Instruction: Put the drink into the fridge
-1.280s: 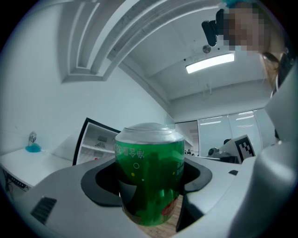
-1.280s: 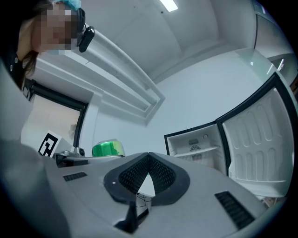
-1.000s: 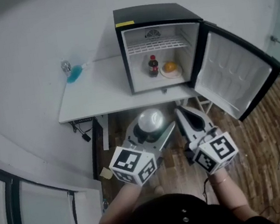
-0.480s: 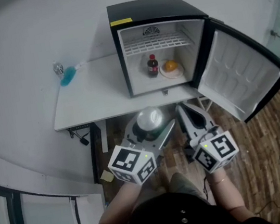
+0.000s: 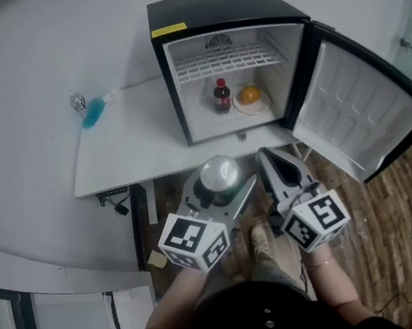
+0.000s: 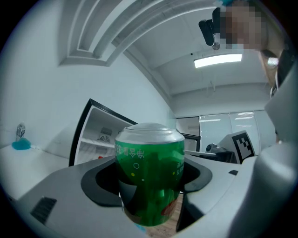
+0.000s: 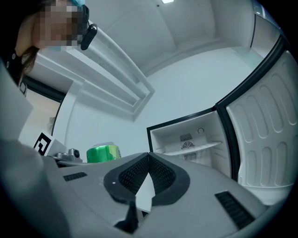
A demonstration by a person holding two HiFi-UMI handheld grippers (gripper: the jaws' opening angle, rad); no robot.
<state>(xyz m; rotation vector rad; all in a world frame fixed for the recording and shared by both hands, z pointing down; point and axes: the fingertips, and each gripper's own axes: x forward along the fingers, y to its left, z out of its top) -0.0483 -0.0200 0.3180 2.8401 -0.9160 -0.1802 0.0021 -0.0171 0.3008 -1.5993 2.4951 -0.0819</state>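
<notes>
My left gripper [image 5: 221, 190] had its fingers pinching the green drink can [image 6: 149, 176], upright, short of the open fridge [image 5: 223, 4] on the white worktop [image 5: 133, 144]. Right gripper [image 7: 149, 160] fingers pressed together, nothing between them.

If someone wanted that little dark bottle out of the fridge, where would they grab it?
The bottle stands upright with a plate close beside it, so probably grip its round body below the red cap, coming in through the fridge's open front.
</notes>
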